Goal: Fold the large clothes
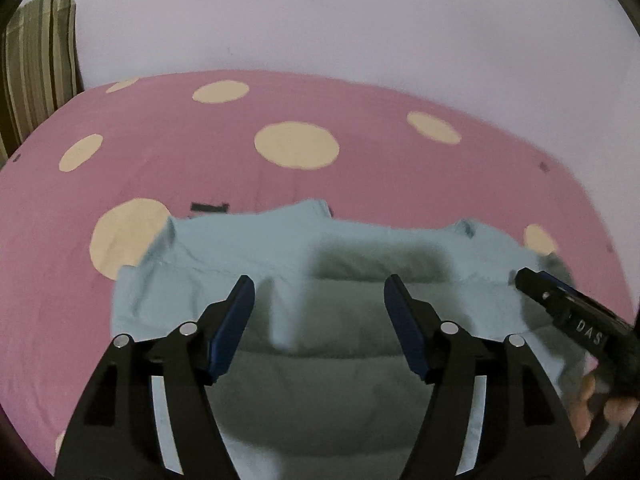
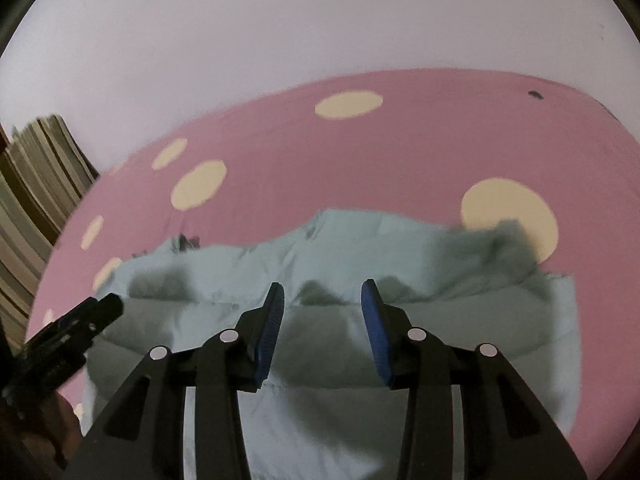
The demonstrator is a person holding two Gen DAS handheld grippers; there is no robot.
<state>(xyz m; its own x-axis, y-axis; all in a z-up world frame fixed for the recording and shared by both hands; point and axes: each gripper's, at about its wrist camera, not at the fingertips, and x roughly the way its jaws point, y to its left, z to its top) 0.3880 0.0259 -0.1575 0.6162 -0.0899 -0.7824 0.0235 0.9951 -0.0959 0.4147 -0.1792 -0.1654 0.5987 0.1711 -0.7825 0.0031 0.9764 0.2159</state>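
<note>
While both my left gripper (image 1: 319, 294) and right gripper (image 2: 322, 302) hang released, the light blue garment (image 1: 360, 248) lies partly folded mid-frame, more folds remaining.

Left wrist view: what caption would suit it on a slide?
Open left claw poised over a light blue garment on a pink polka-dot sheet, right claw alongside.

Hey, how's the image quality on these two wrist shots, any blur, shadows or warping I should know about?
Left wrist: strong fisheye bending of the pink sheet; gripper shadows darken the blue garment; the right gripper at the edge is smeared. Right wrist: same warping; the garment's far right edge is motion-blurred, with dark shadows on the cloth; the left gripper looks soft.
</note>
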